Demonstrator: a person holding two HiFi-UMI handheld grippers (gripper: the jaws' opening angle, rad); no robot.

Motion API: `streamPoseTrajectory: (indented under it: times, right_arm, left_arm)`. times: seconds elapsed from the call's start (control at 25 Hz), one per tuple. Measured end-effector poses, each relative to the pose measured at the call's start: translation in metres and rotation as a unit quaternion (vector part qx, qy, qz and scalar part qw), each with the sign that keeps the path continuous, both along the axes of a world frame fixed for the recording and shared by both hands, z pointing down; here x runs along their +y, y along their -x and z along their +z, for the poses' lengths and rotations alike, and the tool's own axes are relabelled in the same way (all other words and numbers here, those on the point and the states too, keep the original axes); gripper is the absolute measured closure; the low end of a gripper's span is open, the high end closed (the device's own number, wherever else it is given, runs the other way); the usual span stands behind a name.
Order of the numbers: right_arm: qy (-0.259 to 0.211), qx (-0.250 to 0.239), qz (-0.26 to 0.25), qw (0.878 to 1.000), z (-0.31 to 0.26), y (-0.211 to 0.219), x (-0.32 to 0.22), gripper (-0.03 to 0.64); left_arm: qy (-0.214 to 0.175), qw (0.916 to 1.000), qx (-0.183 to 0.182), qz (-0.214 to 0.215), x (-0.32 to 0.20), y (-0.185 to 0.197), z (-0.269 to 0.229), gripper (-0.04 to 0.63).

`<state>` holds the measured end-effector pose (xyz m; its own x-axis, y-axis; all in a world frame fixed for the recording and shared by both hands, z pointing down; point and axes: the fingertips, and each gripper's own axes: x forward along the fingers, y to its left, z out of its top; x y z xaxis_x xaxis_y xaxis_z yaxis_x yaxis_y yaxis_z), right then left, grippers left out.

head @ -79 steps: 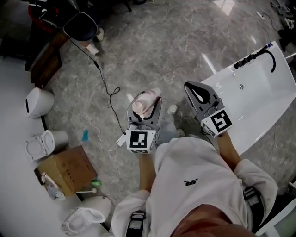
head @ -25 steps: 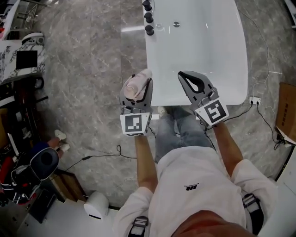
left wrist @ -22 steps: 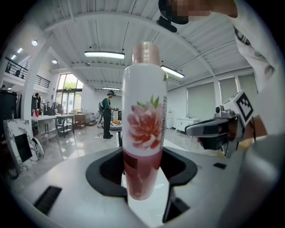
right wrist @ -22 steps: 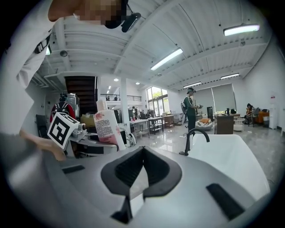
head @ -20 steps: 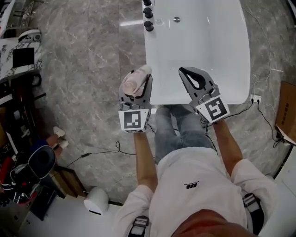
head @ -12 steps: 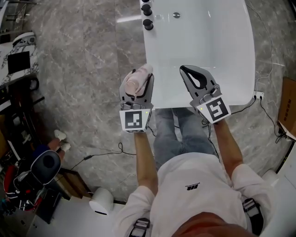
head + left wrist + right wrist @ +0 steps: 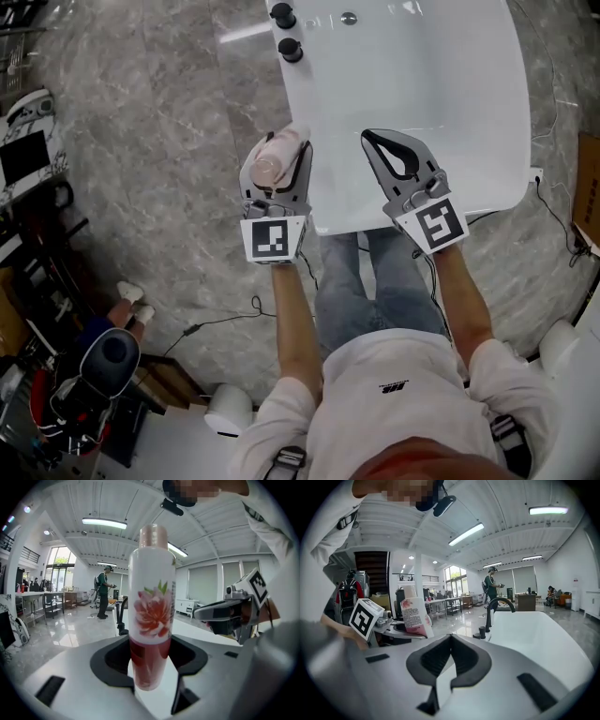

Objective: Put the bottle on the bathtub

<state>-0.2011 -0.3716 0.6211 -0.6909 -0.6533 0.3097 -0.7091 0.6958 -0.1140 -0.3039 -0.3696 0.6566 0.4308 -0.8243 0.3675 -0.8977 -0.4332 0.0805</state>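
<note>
A white bottle [image 7: 274,159] with a pink flower print and a pink cap stands upright between the jaws of my left gripper [image 7: 279,155], which is shut on its red lower part [image 7: 149,663]. In the head view it hangs over the near left corner of the white bathtub [image 7: 469,112]. My right gripper [image 7: 377,142] is beside it over the tub's near end, shut, its black pads touching with nothing between them [image 7: 450,639]. The right gripper view shows the bottle [image 7: 415,617] at left and the tub [image 7: 534,639] ahead.
Two black tap knobs [image 7: 290,49] and a drain [image 7: 349,18] sit at the tub's far end, by a black curved faucet [image 7: 498,607]. The floor is grey marble with a cable [image 7: 225,319]. A person in green [image 7: 104,592] stands far off.
Both grippers have sunk toward the tub's near end, side by side. The bottle stays in the left gripper and the right stays shut. The tub's near rim now lies further under them.
</note>
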Motion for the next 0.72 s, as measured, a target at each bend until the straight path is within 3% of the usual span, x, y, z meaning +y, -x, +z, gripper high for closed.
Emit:
streamPoseTrajectory:
  times: [0.72]
  right_arm:
    - [0.041,0.007,0.023,0.999,0.102,0.011,-0.041,0.623]
  left_arm:
    - [0.025,0.9993,-0.012,0.027,-0.053,0.003,0.100,0.364]
